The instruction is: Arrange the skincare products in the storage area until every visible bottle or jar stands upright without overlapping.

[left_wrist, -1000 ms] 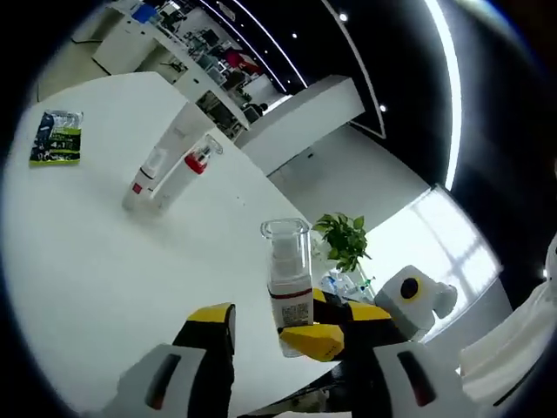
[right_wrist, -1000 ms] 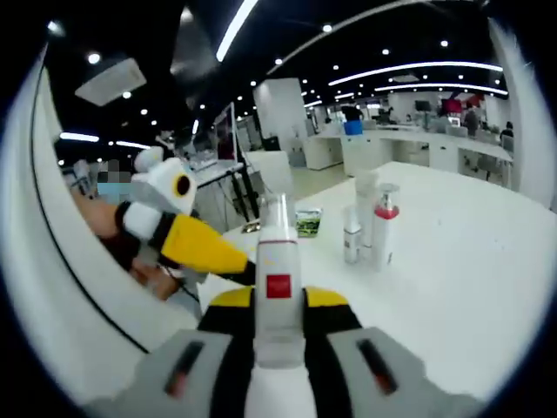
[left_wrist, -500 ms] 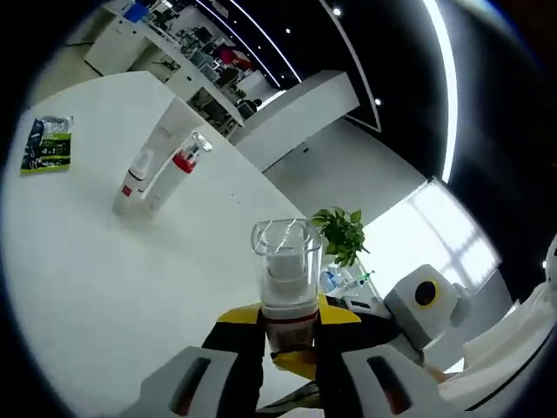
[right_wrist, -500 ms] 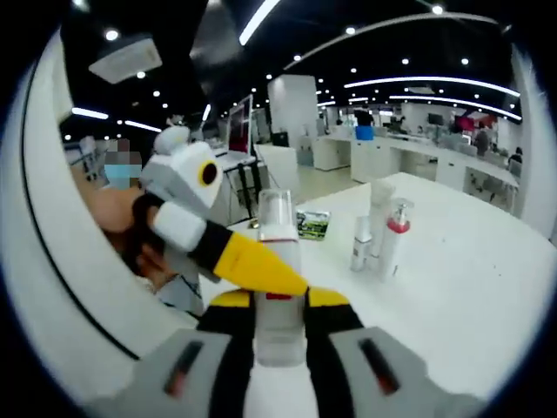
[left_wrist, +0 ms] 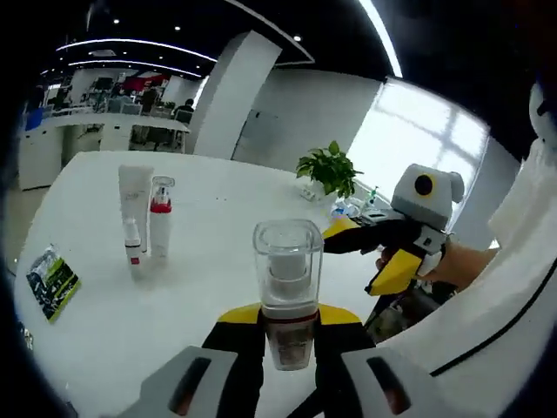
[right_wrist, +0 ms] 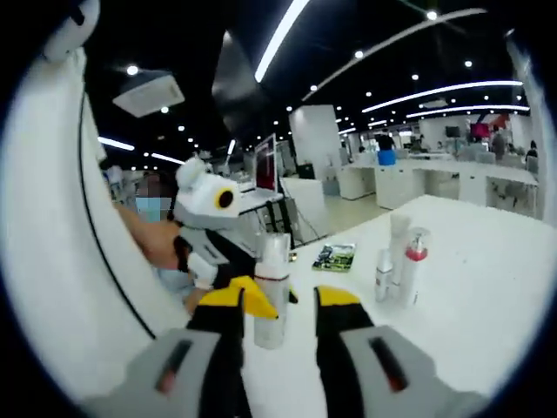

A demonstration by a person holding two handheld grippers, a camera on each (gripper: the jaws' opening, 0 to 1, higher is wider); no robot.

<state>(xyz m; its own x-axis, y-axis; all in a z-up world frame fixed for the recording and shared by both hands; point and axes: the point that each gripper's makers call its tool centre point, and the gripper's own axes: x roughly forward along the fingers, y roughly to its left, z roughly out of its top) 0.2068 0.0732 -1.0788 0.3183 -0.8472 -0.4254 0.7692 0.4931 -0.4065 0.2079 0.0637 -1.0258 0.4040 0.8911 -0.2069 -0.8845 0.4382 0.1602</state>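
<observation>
White round table (left_wrist: 191, 287). Green sachet (left_wrist: 52, 280) lies flat near its edge, apart from the bottles. Potted green plant (left_wrist: 329, 167) at the table's far side. White pillar (left_wrist: 235, 96) behind

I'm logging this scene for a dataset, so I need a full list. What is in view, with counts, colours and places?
Pump bottle: 1, clear cap, white body, held between the left gripper's jaws.
Tube: 1, white, upright on the table's far side.
Red-collared bottle: 1, white, beside the tube.
Small bottle: 1, white, in front of the tube.
Sachet: 1, green and dark, flat near the table edge.
Table: 1, white.
Plant: 1, green, past the table.
Left gripper: yellow and black, shut on the pump bottle.
Right gripper: yellow and black, open, jaws clear of the pump bottle.
</observation>
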